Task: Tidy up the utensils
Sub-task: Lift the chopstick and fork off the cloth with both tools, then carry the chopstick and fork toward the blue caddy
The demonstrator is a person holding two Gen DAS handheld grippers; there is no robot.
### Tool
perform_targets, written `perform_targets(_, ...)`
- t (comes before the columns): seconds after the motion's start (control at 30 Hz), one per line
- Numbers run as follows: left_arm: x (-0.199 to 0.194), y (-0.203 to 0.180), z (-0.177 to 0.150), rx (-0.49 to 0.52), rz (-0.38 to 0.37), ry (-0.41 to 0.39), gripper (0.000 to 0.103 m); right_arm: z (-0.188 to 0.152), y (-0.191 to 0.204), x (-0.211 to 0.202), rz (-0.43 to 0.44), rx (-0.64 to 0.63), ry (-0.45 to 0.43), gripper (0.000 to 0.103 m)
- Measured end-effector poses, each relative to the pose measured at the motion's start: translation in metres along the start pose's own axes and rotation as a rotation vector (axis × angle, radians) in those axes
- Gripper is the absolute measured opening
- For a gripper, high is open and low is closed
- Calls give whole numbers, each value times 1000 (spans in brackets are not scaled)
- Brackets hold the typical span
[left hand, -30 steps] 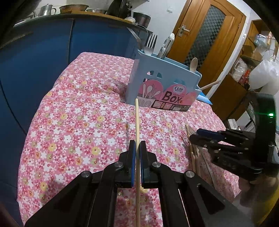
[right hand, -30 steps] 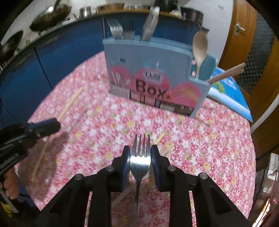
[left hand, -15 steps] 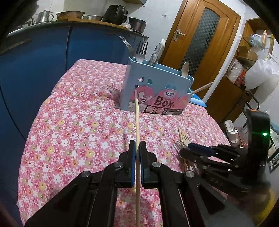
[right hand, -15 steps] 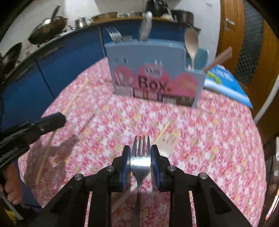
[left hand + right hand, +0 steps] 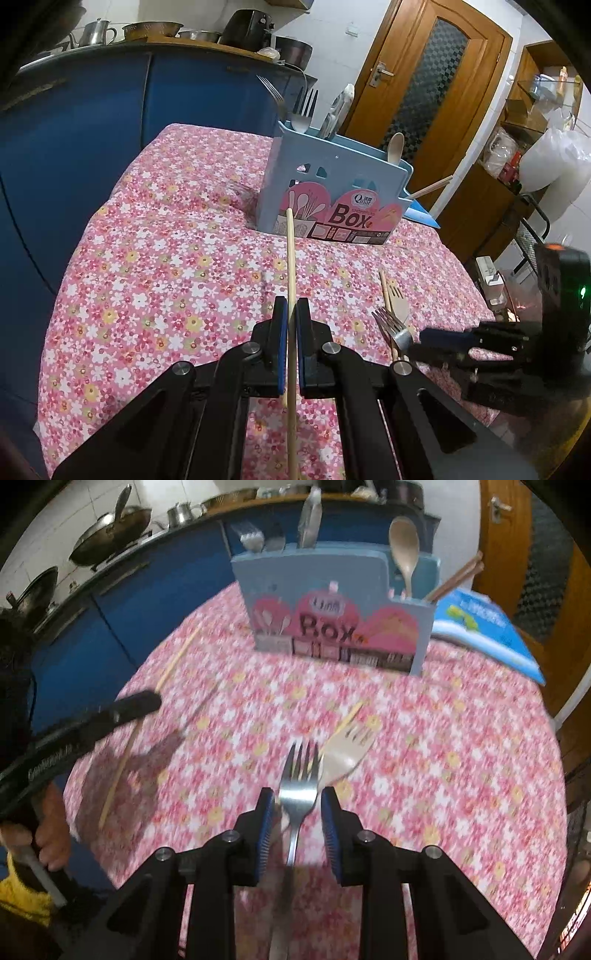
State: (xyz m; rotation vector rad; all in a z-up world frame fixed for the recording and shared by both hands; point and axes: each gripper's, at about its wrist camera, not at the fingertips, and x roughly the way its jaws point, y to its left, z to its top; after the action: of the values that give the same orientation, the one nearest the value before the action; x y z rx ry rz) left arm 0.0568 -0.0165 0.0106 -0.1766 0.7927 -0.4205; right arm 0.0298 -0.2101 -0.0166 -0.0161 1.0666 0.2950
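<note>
L gripper (image 5: 291, 343) is clamped narrow on a wooden chopstick (image 5: 290, 266); stick's long axis runs straight fwd along the fingers, tip aimed at the blue utensil box (image 5: 332, 195), which stands far-centre on the floral surface (image 5: 166, 258). R gripper (image 5: 297, 827) has a metal fork (image 5: 299, 790) between its pads w/ tines pointing fwd, but gaps show both sides of the neck, so can't tell if it's really pinched or just bracketed.

Key relation: box lies ahead of both grippers, far along the same line as each held piece. From the R wrist view the box (image 5: 332, 602) looks closer to R, slightly right of centre.

Still on the surface near R gripper: a pale wooden fork (image 5: 347, 749) w/ a 2nd chopstick (image 5: 351, 714) just beside it. Box already holds forks at its left end, a wooden spoon (image 5: 404, 546) and chopsticks at the right, so prob. the L stick goes right end, fork left.
</note>
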Motion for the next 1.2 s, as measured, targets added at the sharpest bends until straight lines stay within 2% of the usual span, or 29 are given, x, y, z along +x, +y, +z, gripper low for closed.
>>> perform_targets(0.2, -3, -4, 0, 10, -1, -5, 2, -4, 7, 5, -41, -66, 64, 27)
perform_targets(0.4, -6, -5, 1, 16, 1, -9, 2, 4, 9, 11, -27, -97, 192, 17)
perform_targets(0.63, -5, -4, 3, 6, -4, -9, 2, 11, 16, 18, -69, -174, 242, 16)
perform_targets(0.77, -5, -4, 3, 7, -4, -7, 2, 22, 24, 26, -52, -175, 266, 15)
perform_targets(0.83, -5, -4, 2, 6, -5, -7, 2, 25, 21, 27, -23, -150, 246, 10)
perform_targets(0.97, -5, -5, 2, 9, -14, -9, 2, 15, 6, 18, 31, -74, 171, 8)
perform_targets(1.07, -6, -5, 3, 8, -20, -23, 2, 7, 1, -4, 71, -32, 51, 8)
perform_targets(1.1, -7, -6, 4, 5, -23, -31, 2, 5, 0, -15, 87, -15, -12, 8)
perform_targets(1.2, -12, -6, 8, -7, -34, -62, 2, 0, 0, -36, 87, -5, -151, 7)
